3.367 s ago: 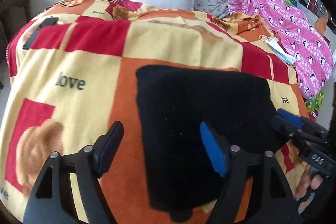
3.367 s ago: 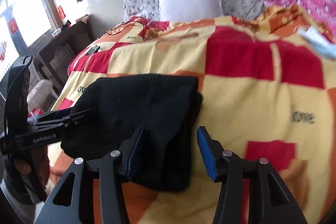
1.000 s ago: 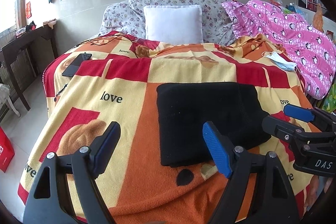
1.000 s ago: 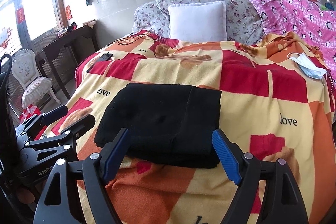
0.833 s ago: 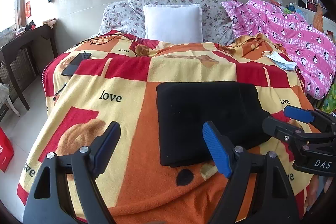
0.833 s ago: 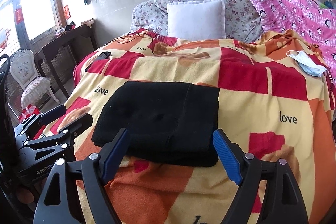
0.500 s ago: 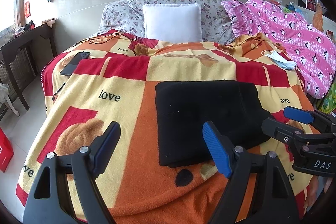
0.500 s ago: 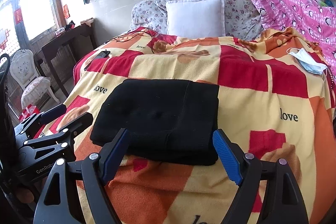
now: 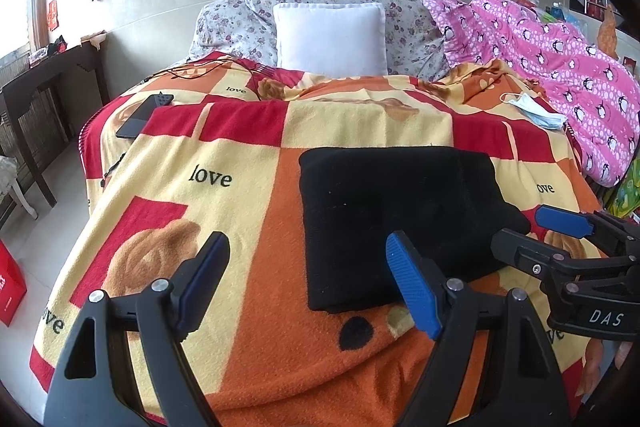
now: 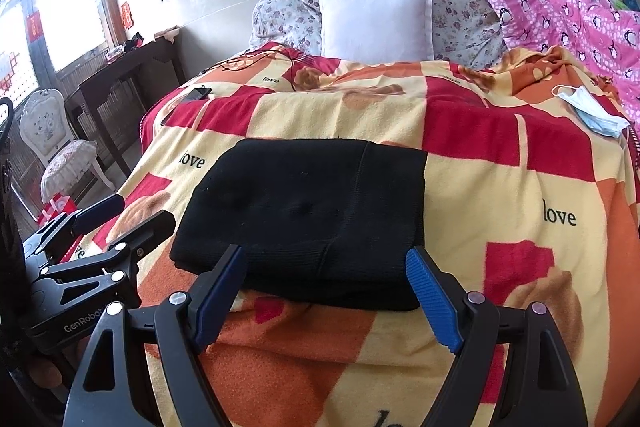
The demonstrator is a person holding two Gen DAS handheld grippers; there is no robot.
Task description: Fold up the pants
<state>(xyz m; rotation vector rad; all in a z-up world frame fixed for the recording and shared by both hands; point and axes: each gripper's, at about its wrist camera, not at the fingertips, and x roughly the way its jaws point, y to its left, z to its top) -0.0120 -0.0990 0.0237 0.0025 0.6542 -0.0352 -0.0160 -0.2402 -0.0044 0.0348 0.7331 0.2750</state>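
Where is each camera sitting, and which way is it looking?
Left wrist view: on the left gripper, looking up the bed at the white pillow; its open fingers show, the right gripper at right.
Right wrist view: on the right gripper, facing the same way; its open fingers show, the left gripper at left.
Both share the folded black pants on the blanket, the pillow and the face mask.

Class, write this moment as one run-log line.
pants: folded, on blanket | left gripper: open, empty | right gripper: open, empty
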